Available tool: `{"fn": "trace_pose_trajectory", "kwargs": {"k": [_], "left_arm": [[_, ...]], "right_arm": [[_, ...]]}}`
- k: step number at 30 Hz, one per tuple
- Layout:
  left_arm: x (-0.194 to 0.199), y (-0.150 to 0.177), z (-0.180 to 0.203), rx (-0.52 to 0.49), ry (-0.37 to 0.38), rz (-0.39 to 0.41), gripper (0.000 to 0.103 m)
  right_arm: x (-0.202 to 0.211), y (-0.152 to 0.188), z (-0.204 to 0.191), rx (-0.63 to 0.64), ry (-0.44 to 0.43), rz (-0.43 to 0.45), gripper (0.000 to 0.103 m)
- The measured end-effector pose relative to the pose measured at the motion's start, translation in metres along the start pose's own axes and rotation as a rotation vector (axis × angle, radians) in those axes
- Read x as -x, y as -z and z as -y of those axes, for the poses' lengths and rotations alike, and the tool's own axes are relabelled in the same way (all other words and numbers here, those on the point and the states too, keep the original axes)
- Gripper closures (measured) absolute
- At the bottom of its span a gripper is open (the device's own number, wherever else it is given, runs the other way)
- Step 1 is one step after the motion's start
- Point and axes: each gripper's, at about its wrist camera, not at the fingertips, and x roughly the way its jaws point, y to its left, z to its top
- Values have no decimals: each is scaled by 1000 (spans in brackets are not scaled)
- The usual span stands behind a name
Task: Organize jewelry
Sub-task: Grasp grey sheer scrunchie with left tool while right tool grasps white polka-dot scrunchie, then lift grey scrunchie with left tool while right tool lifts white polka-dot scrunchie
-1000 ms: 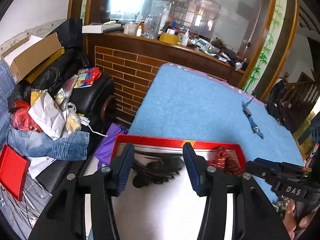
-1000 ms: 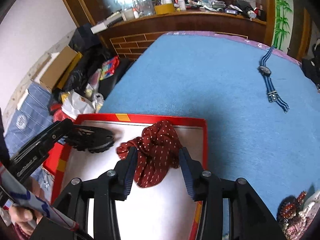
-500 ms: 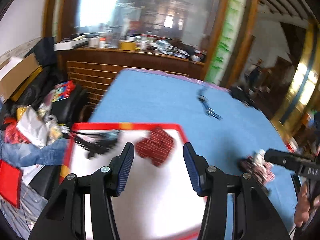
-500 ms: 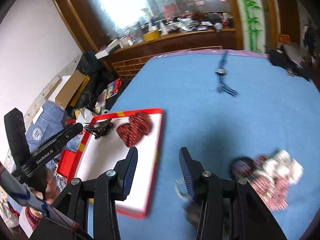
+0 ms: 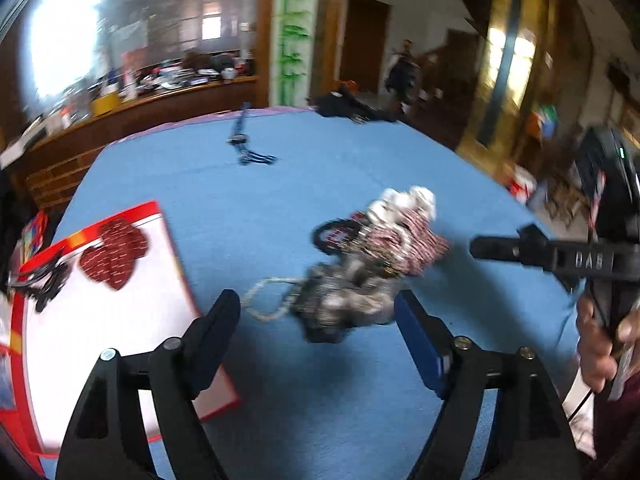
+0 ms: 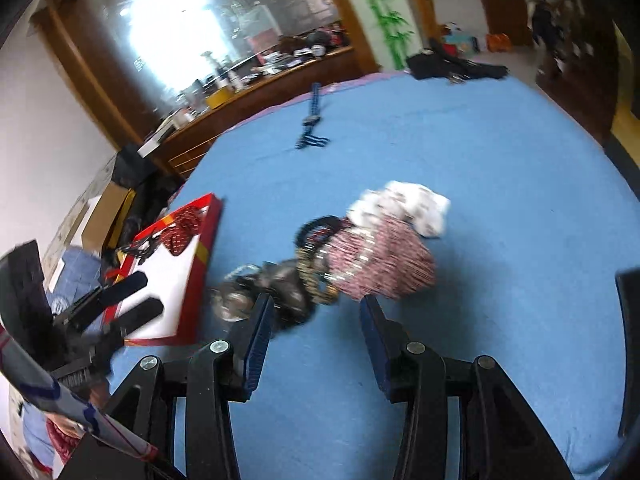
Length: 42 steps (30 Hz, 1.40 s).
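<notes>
Jewelry pile [image 5: 360, 264] on the blue tabletop [image 5: 280, 184] is approached — left claw [image 5: 316, 316] just widened, right claw [image 6: 316, 316] apart, both empty; a piece must be gripped for the red tray [image 5: 176, 248].

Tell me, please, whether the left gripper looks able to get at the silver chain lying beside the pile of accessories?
Probably yes. The left gripper is open and empty, and the silver chain lies on bare blue cloth just ahead of its fingertips. Only the grey tangle touching the chain might get caught too.
</notes>
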Motion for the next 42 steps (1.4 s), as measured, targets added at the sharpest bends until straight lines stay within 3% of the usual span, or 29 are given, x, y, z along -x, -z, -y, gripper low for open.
{"fn": "trace_pose_trajectory", "kwargs": {"k": [2,5,8,10,11,14,16,20,22,29,31,32,35,39,42], "left_arm": [[-12,0,13,-28,-4,-23,18],[-39,1,23,-60,-71,-54,18],[-64,1,28,-59,-79,-77,18],[-77,0,28,-37,-81,-87,33],[-82,0,27,-29,-82,-95,55],[-80,-2,21,5,-59,-65,73],[-73,-3,16,29,-34,-28,74],[-47,-8,3,80,-27,139,74],[-40,-8,-1,92,-22,186,74],[-43,-9,-7,92,-38,191,74],[-44,-10,-7,85,-50,195,74],[-45,-10,-7,84,-53,193,74],[-48,-10,-9,95,-54,179,74],[-48,-11,-12,106,-49,180,74],[-50,-11,-12,101,-56,175,74]], "right_arm": [[2,2,9,-21,-2,1,55],[3,1,18,-46,-4,9,55],[2,-1,29,-68,1,12,53],[0,-4,37,-93,6,8,53],[-2,-5,42,-104,8,9,53],[-6,-11,55,-135,25,3,53],[-10,-18,62,-158,29,3,53],[-20,-39,64,-153,54,16,53],[-29,-51,62,-143,68,21,53],[-89,-78,61,-127,141,-76,47],[-98,-77,67,-140,156,-83,64],[-102,-76,69,-129,164,-87,86],[-92,-74,75,-131,139,-23,91],[-52,-78,66,-82,131,179,91],[-42,-76,54,-41,110,242,91]]}}
